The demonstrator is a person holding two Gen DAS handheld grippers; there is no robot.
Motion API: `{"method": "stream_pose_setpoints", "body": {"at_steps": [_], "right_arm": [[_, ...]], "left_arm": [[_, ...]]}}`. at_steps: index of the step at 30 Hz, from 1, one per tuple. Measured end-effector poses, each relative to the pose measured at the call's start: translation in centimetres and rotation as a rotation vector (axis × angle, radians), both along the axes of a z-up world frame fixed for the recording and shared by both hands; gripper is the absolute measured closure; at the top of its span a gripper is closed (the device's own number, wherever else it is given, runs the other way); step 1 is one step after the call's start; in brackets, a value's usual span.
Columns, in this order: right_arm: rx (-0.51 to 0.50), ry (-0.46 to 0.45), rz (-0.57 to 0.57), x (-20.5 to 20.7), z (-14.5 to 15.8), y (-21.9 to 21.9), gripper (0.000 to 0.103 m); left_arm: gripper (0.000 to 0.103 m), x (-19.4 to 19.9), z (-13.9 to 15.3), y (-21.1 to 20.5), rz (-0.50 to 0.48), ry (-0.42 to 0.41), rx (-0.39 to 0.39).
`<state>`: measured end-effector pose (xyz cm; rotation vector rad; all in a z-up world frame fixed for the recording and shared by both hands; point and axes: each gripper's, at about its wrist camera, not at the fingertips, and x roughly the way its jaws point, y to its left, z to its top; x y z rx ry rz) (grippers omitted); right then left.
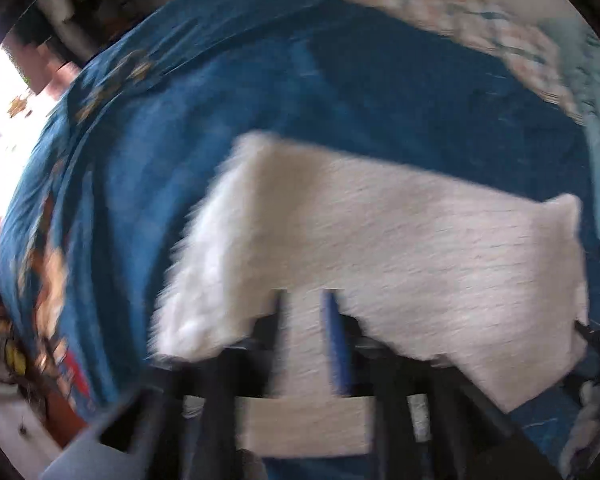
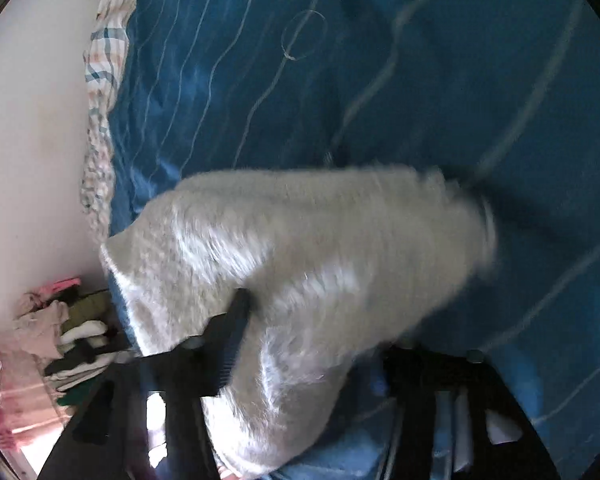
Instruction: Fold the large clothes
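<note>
In the left wrist view, a white fluffy garment [image 1: 380,248] lies folded into a rough rectangle on the blue bedspread [image 1: 340,92], its long axis running across the picture from lower left to right. The left gripper [image 1: 306,340] hangs over its near edge, fingers part open with the fabric showing between them; whether the pads press it cannot be told through the blur. In the right wrist view, the garment [image 2: 300,264] drapes across the right gripper [image 2: 312,340], whose visible finger [image 2: 228,340] lies against the pile; a grip is unclear. The fold seems midway; next comes squaring the edges.
</note>
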<state>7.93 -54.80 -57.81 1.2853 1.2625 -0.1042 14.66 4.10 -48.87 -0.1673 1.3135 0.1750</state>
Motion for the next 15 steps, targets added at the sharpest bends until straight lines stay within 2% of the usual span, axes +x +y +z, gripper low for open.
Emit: {"method": "stream_pose_setpoints", "body": {"at_steps": [1,5,7,10,13,15], "right_arm": [[0.032,-0.008,0.004,-0.7,-0.3,0.3,0.034],[0.167,-0.071,-0.006,-1.5,-2.9,1.7,0.034],[0.2,-0.139,-0.04,-0.8,-3.9,1.8,0.032],[0.207,-0.207,-0.088,1.4,-4.9,2.2,0.032],[0.198,-0.233,-0.116,3.1,-5.4,3.0,0.031],[0.185,-0.25,-0.122,3.7,-5.1,3.4,0.034]], "left_arm": [[0.007,0.9,0.1,-1.3,-0.024,-0.009,-0.009],[0.007,2.9,-0.1,-6.5,-0.115,-0.047,-0.052],[0.007,4.5,-0.7,-9.4,-0.158,-0.063,-0.063],[0.007,7.0,-2.6,-12.3,-0.218,-0.053,-0.034],[0.004,9.9,-5.8,-12.6,-0.245,-0.005,-0.01],[0.001,10.7,-7.1,-12.9,-0.239,0.007,-0.028]]}}
